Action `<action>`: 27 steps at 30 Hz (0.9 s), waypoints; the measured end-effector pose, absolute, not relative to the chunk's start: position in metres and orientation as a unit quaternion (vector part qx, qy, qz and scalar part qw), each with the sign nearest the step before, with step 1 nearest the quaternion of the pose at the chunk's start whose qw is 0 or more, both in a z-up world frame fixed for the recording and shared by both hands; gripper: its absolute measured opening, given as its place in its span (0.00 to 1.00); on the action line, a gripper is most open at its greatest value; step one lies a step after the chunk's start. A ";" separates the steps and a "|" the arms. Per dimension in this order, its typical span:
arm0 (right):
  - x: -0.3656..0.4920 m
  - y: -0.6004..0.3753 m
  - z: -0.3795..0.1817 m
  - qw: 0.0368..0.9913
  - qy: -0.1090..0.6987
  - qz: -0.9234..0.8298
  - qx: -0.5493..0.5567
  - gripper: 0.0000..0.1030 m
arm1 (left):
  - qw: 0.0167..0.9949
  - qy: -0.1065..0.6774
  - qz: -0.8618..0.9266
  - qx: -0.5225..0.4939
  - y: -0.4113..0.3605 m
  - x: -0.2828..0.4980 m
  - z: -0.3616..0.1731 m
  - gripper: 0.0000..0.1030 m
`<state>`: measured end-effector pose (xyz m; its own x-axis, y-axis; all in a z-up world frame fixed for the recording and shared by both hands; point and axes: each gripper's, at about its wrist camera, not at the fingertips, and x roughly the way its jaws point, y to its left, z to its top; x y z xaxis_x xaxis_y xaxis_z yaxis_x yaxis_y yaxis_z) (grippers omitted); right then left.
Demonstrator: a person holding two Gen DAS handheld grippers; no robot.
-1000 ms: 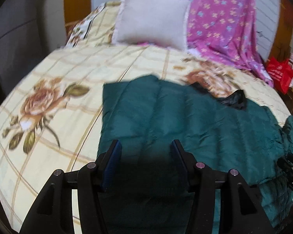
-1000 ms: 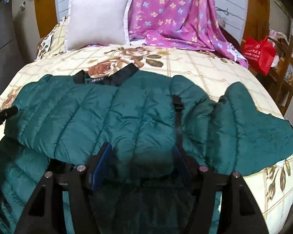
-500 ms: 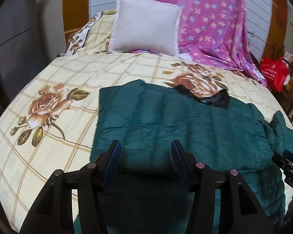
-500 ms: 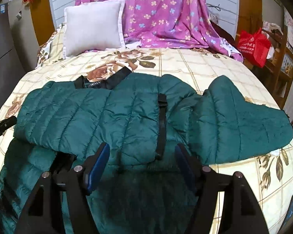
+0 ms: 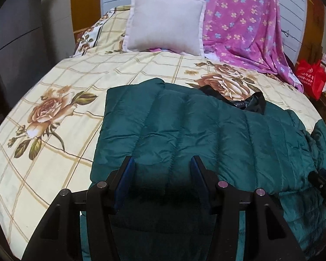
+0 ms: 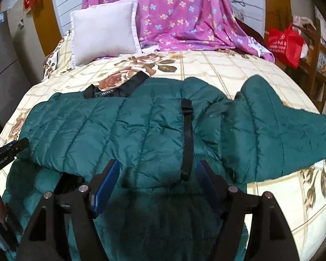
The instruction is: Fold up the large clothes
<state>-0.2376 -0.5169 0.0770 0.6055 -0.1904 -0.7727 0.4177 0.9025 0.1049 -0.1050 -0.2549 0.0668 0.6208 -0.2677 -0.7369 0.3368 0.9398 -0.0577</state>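
A dark green quilted puffer jacket (image 5: 184, 130) lies spread on the bed, its black collar (image 5: 250, 103) toward the pillow. In the right wrist view the jacket (image 6: 119, 130) has one sleeve (image 6: 278, 134) stretched to the right and a black strap (image 6: 187, 139) down its middle. My left gripper (image 5: 162, 163) is open and empty, hovering over the jacket's near left part. My right gripper (image 6: 157, 167) is open and empty above the jacket's near edge. The left gripper's tip (image 6: 10, 150) shows at the left edge of the right wrist view.
The bed has a cream floral bedspread (image 5: 54, 108). A white pillow (image 5: 165, 21) and a pink flowered blanket (image 5: 245, 21) lie at the head. A red bag (image 6: 284, 43) sits on wooden furniture at the right. A grey cabinet (image 5: 17, 39) stands left.
Both grippers have pulled back and risen from the jacket, so more of the bed shows. Both stay open and empty. The jacket has not moved.
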 end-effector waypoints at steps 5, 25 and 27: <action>-0.239 -0.515 0.082 0.889 0.403 -0.179 0.123 0.75 | 0.902 0.396 -0.167 0.038 -0.252 -0.107 0.070 0.34; -0.256 -0.522 0.090 0.890 0.388 -0.205 0.122 0.76 | 0.904 0.378 -0.192 0.047 -0.266 -0.132 0.077 0.34; -0.256 -0.520 0.090 0.891 0.388 -0.207 0.115 0.76 | 0.903 0.380 -0.194 0.047 -0.267 -0.133 0.076 0.34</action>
